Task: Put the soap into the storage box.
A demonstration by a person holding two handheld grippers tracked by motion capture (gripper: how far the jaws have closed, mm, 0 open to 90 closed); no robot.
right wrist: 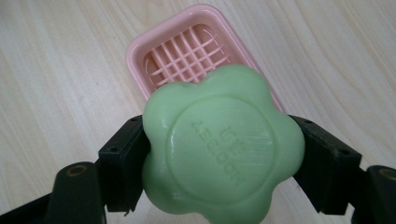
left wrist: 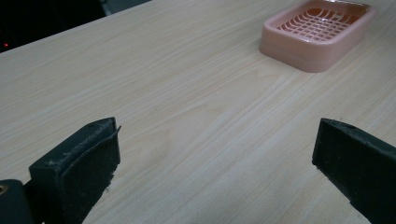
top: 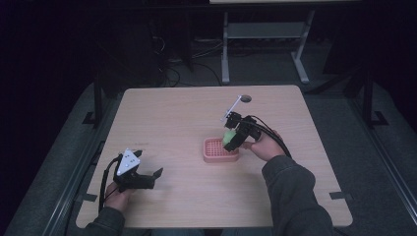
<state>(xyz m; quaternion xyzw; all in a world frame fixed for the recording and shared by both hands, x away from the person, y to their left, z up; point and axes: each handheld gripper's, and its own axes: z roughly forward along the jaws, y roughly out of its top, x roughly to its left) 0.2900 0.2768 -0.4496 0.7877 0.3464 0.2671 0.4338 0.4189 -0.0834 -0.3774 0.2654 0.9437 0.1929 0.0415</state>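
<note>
A pale green flower-shaped soap (right wrist: 219, 149) is clamped between the jaws of my right gripper (right wrist: 219, 156), which is shut on it. It hangs just above the right part of a pink slatted soap dish (right wrist: 182, 51). In the high view the soap (top: 229, 137) and right gripper (top: 233, 135) hover over the dish (top: 214, 150) at the table's middle. My left gripper (top: 149, 172) rests open near the front left of the table, nothing between its jaws. In the left gripper view the dish (left wrist: 317, 32) lies far ahead to the right, and the left gripper (left wrist: 215, 168) is wide apart.
The light wooden table (top: 167, 118) has a round cable hole (top: 245, 99) near its far edge. A desk frame (top: 260, 44) stands on the dark floor behind it.
</note>
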